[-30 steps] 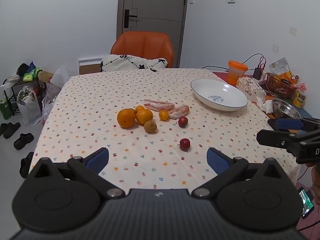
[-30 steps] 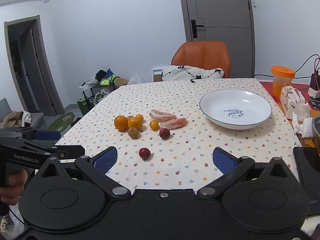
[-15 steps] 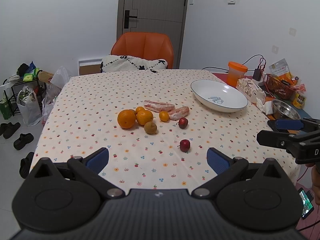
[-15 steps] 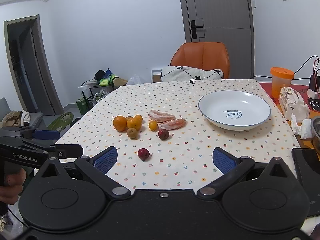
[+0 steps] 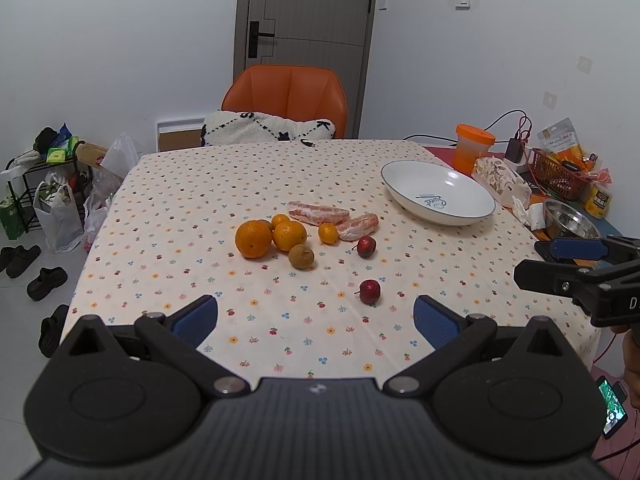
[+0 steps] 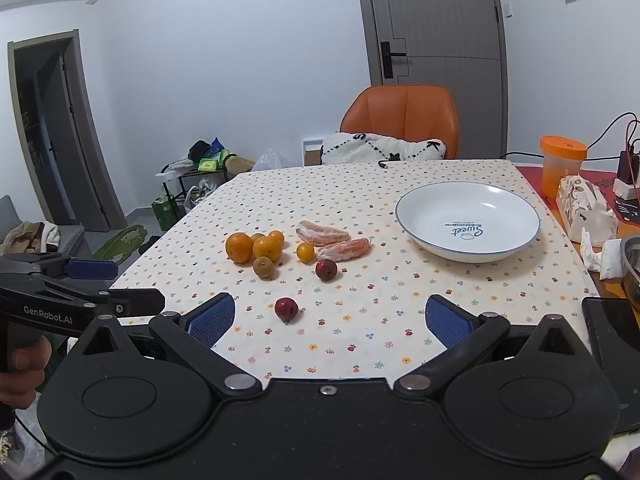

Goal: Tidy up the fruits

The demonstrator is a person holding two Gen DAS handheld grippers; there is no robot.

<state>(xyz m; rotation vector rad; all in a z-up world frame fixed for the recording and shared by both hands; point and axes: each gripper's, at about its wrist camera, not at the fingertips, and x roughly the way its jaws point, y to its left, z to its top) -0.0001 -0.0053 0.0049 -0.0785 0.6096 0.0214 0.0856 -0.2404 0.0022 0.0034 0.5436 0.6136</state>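
Nothing is sorted yet: the white plate (image 6: 468,224) at two o'clock on the table (image 6: 360,184) is empty. From left: large orange (image 6: 239,247), brown fruit (image 6: 263,267), two peeled segments (image 6: 322,233) with long axes pointing from ten toward four, red fruit (image 6: 286,308) nearest. Left gripper (image 5: 316,318) and right gripper (image 6: 326,316) both gape wide, holding nothing.

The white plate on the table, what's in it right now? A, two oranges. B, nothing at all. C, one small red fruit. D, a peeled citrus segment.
B: the white plate shows only its printed lettering, while the oranges, both small red fruits and the peeled segments all lie on the tablecloth beside it.
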